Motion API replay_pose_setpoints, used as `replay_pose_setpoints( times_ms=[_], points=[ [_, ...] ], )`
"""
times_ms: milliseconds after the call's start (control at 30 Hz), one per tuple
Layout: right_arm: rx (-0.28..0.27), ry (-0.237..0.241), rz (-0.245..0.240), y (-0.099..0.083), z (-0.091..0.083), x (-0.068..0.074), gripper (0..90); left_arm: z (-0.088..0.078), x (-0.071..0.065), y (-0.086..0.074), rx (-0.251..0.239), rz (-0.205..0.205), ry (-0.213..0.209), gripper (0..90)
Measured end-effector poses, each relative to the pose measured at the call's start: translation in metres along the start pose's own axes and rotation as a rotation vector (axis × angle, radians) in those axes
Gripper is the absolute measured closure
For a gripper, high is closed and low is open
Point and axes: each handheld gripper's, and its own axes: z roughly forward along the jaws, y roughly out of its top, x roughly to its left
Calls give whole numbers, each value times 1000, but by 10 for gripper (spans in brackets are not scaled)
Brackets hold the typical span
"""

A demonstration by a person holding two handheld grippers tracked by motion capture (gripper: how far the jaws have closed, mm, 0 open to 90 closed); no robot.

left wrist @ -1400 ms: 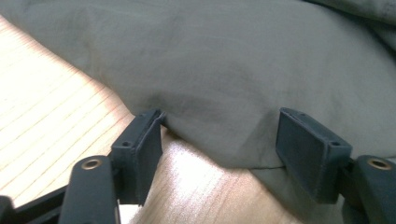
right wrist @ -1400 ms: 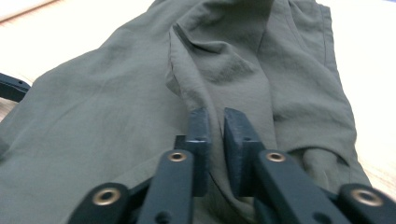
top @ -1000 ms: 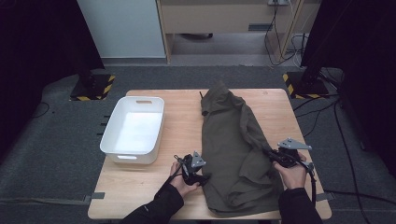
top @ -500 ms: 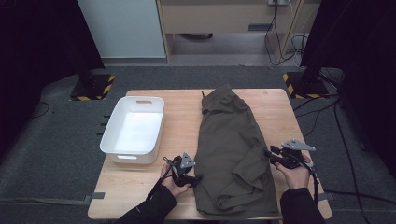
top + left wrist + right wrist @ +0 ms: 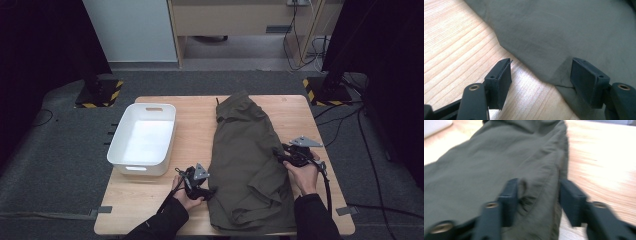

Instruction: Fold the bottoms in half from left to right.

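Observation:
An olive-green garment (image 5: pixel 245 145) lies lengthwise on the wooden table (image 5: pixel 195 120), creased at its near end. My left gripper (image 5: pixel 207 191) sits at its lower left edge. In the left gripper view its jaws (image 5: pixel 541 77) stand open and have just been opening; one rests over bare wood, the other over the cloth edge (image 5: pixel 564 32). My right gripper (image 5: pixel 281 152) is at the garment's right edge. In the blurred right gripper view its jaws (image 5: pixel 539 195) straddle a raised fold of the cloth (image 5: pixel 486 160); they have just been closing, and I see no firm pinch.
A white plastic tub (image 5: pixel 142 167) stands on the left part of the table, just beyond my left hand. Bare wood runs between tub and garment and along the right edge. Dark floor, cables and stands surround the table.
My right gripper let go of the garment's right edge and slid left and farther up along it. The cloth's lower part now lies narrower. The left hand barely moved.

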Motion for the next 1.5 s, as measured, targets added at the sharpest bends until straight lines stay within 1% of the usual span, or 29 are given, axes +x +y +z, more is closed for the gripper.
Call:
replay_pose_setpoints(
  times_ms=[33, 100, 167, 200, 267, 300, 333, 400, 433, 500, 533, 567, 600, 667, 733, 800, 900, 933, 1000, 1033, 1100, 1167, 1267, 1367, 1433, 1500],
  points=[
    [6, -1, 6, -1, 1, 0, 722, 0, 0, 0, -1, -1, 0, 318],
    [20, -8, -12, -2, 0, 0, 842, 0, 0, 0, -2, -2, 1, 316],
    [24, -26, -22, -2, -4, -1, 881, 0, 0, 0, -4, -3, 1, 314],
    [19, -45, -9, -1, -8, -2, 884, 0, 0, -1, -6, -4, 2, 314],
    [23, -61, 20, -3, -11, -5, 884, 0, 0, -1, -7, -6, 2, 314],
    [40, -72, 31, -6, -11, -6, 883, 0, 0, -1, -7, -6, 2, 313],
    [62, -88, 32, -9, -10, -9, 881, 1, -1, -1, -9, -6, 1, 313],
    [123, -110, 51, -16, -5, -13, 867, 1, -1, -1, -12, -7, 1, 312],
    [152, -120, 50, -18, -3, -14, 857, 1, -1, -1, -13, -6, 1, 312],
    [155, -124, 46, -20, 0, -16, 808, 1, -1, -1, -14, -6, 0, 312],
    [152, -127, 44, -20, 0, -16, 765, 1, -1, -1, -14, -5, 0, 312],
    [132, -136, 38, -19, -1, -16, 706, 1, -1, -1, -14, -5, -1, 312],
    [118, -135, 40, -18, -2, -16, 682, 1, -1, -1, -14, -5, -1, 312],
    [72, -120, 42, -14, -6, -17, 601, 1, -1, -1, -14, -5, -1, 312],
    [26, -101, 50, -11, -12, -15, 566, 1, -1, -1, -13, -5, -1, 312],
    [-2, -79, 42, -8, -17, -12, 515, 1, -1, -1, -14, -5, -2, 310],
    [-22, -44, 9, -6, -26, -2, 449, 1, -1, -1, -14, -5, 1, 307],
    [-35, -34, -8, -5, -29, 2, 440, 1, -1, -1, -14, -5, 2, 307],
    [-60, 3, -26, -5, -36, 14, 426, 2, -1, -1, -14, -4, 3, 304],
    [-60, 25, -50, -6, -40, 22, 415, 2, -1, -1, -15, -5, 3, 301],
    [-76, 52, -67, -9, -45, 34, 401, 2, -1, -1, -19, -6, 4, 295],
    [-79, 92, -53, -15, -50, 45, 370, 3, -1, -1, -21, -6, 5, 289],
    [-81, 121, -48, -21, -53, 58, 335, 3, -1, -1, -23, -7, 6, 284],
    [-69, 150, -49, -25, -53, 69, 321, 3, -1, -1, -22, -6, 5, 281],
    [-56, 168, -58, -26, -49, 76, 320, 3, -1, -1, -20, -5, 4, 280],
    [-38, 181, -78, -28, -42, 83, 318, 3, -1, 0, -19, -6, 5, 280]
  ],
)
